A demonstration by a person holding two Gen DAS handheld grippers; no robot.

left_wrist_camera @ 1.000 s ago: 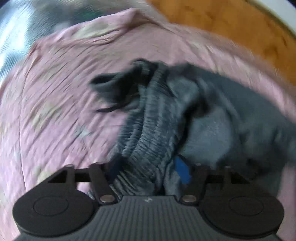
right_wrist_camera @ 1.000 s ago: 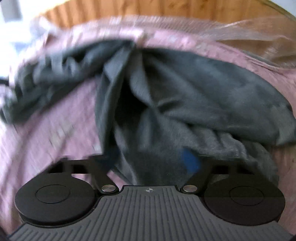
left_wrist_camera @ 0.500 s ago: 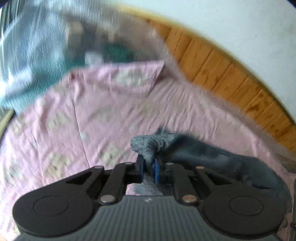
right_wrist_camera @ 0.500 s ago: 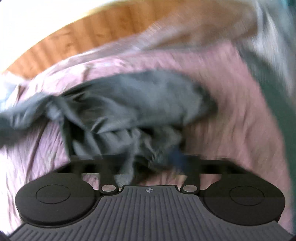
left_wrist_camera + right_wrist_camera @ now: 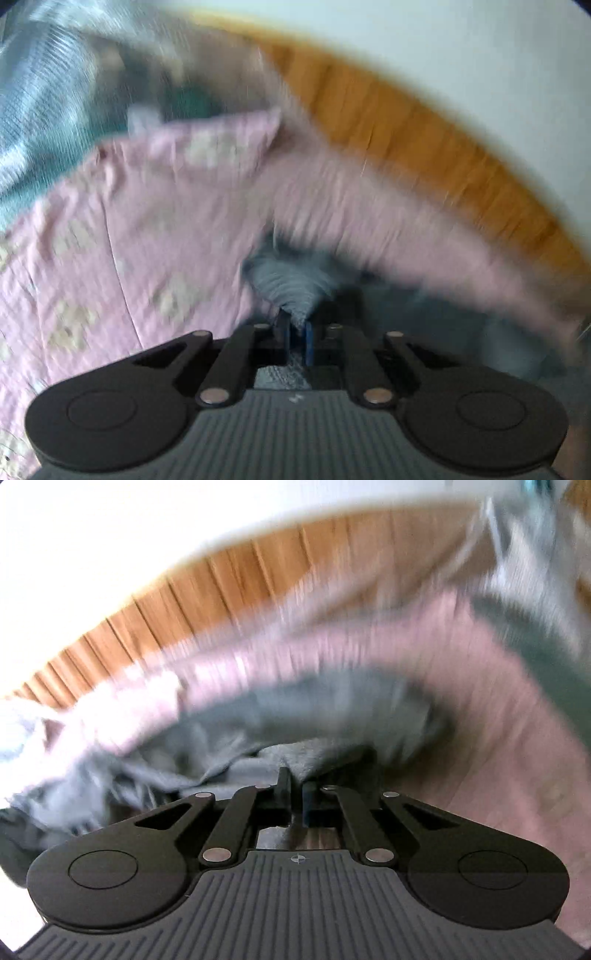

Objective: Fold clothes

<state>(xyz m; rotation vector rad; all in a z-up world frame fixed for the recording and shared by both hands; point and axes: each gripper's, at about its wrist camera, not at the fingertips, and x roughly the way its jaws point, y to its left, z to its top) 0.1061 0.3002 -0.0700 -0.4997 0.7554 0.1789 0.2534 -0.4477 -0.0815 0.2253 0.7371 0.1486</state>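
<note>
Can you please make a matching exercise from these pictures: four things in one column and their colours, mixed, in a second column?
Things:
1. garment
2. sheet
3. headboard
4. wall

Colours:
a. white
b. pink
c. grey
d. orange-brown wood

Pairs: 1-c, 2-b, 3-d, 4-a

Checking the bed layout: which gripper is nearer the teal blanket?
Left. The teal blanket lies beyond the left gripper, to its left; from the right gripper it lies far right.
</note>
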